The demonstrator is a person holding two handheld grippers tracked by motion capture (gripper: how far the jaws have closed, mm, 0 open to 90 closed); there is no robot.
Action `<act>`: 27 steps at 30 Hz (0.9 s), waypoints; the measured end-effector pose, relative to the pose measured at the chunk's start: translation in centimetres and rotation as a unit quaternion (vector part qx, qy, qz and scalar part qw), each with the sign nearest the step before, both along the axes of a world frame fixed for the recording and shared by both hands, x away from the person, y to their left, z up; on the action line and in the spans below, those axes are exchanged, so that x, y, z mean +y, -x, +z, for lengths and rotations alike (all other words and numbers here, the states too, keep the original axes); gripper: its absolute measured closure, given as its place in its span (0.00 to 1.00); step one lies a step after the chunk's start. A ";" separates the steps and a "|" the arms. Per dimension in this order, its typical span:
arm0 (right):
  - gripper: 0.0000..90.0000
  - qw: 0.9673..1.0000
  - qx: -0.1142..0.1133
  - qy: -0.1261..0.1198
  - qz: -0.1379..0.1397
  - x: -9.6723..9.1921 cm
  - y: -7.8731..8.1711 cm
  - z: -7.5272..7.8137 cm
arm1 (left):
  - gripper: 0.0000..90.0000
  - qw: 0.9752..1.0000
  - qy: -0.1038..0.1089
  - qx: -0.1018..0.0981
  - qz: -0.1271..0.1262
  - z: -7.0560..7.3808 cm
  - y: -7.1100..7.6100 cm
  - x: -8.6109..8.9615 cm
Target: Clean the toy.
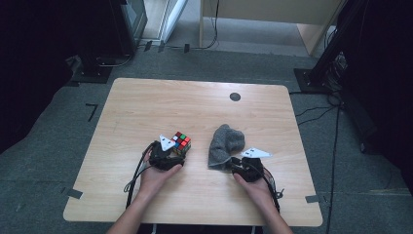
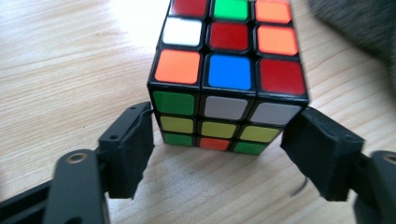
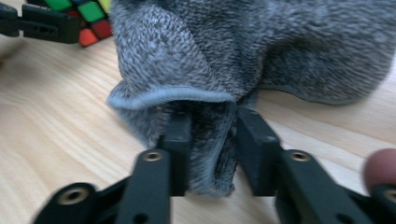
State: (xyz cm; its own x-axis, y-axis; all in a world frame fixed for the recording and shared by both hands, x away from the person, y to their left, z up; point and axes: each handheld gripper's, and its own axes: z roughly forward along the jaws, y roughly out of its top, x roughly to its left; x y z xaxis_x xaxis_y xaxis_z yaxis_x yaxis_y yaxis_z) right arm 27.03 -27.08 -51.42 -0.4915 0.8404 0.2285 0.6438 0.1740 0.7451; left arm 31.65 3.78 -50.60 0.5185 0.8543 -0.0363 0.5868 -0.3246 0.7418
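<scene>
I find the puzzle cube (image 2: 229,79) on the table (image 1: 146,105), left of centre, between the spread jaws of my left gripper (image 2: 217,149), which flank its near face without pressing it. Just to its right lies the grey sock (image 3: 261,51); my right gripper (image 3: 212,140) pinches a fold of its cuff between the jaws.

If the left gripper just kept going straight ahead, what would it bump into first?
Probably the puzzle cube. It sits right ahead of the left gripper, whose jaws stand open on either side of its near face, on the wooden table.
</scene>
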 end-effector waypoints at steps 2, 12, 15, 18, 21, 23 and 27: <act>0.52 1.000 -0.008 -0.001 0.014 0.1 0.4 0.1 | 0.21 1.000 -0.004 -0.001 0.000 0.1 0.2 0.5; 0.17 0.998 -0.058 -0.013 0.019 -2.5 3.1 2.8 | 0.16 0.996 0.092 0.002 -0.013 1.7 1.9 5.3; 0.15 0.998 -0.064 -0.007 0.010 -3.9 3.8 3.3 | 0.16 0.995 0.097 -0.004 -0.017 2.0 2.6 6.8; 0.13 0.998 -0.058 -0.005 -0.002 -5.4 4.4 3.6 | 0.16 0.994 0.106 -0.005 -0.010 2.2 3.3 8.3; 0.08 0.999 -0.037 -0.007 0.004 -6.9 4.9 3.7 | 0.16 0.994 0.111 -0.005 0.004 2.2 3.9 9.9; 0.04 0.999 -0.043 0.011 -0.008 -7.7 5.4 3.6 | 0.16 0.994 0.111 -0.006 0.014 2.2 4.3 10.9; 0.01 0.999 -0.039 0.018 -0.030 -9.4 6.1 3.3 | 0.16 0.994 0.101 -0.005 0.030 1.8 5.2 12.7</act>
